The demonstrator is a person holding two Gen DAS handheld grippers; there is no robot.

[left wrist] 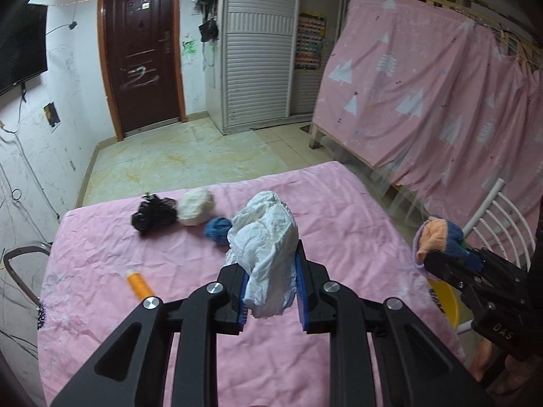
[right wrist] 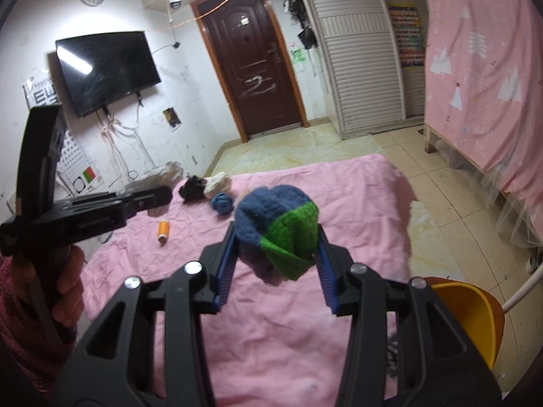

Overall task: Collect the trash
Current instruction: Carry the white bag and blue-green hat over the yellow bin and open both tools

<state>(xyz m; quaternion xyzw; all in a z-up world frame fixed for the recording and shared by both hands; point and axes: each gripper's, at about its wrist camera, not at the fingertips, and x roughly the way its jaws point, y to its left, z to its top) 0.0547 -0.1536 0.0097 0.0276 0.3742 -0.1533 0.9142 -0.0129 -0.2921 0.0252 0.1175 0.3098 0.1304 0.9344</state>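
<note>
My left gripper [left wrist: 271,264] is shut on a crumpled white paper wad [left wrist: 268,240], held above the pink-covered table [left wrist: 305,356]. My right gripper [right wrist: 276,244] is shut on a knitted blue, green and orange bundle [right wrist: 278,230], above the table's right side; it also shows in the left wrist view [left wrist: 437,234]. On the table's far part lie a black crumpled bag [left wrist: 154,215], a white ball [left wrist: 197,207], a blue yarn ball [left wrist: 217,229] and an orange thread spool [left wrist: 139,285].
A yellow bin [right wrist: 471,315] stands just off the table's right edge, beside a white chair [left wrist: 492,217]. A pink curtain [left wrist: 424,84] hangs to the right. A door [left wrist: 142,47] and a louvred wardrobe [left wrist: 258,44] stand across the tiled floor.
</note>
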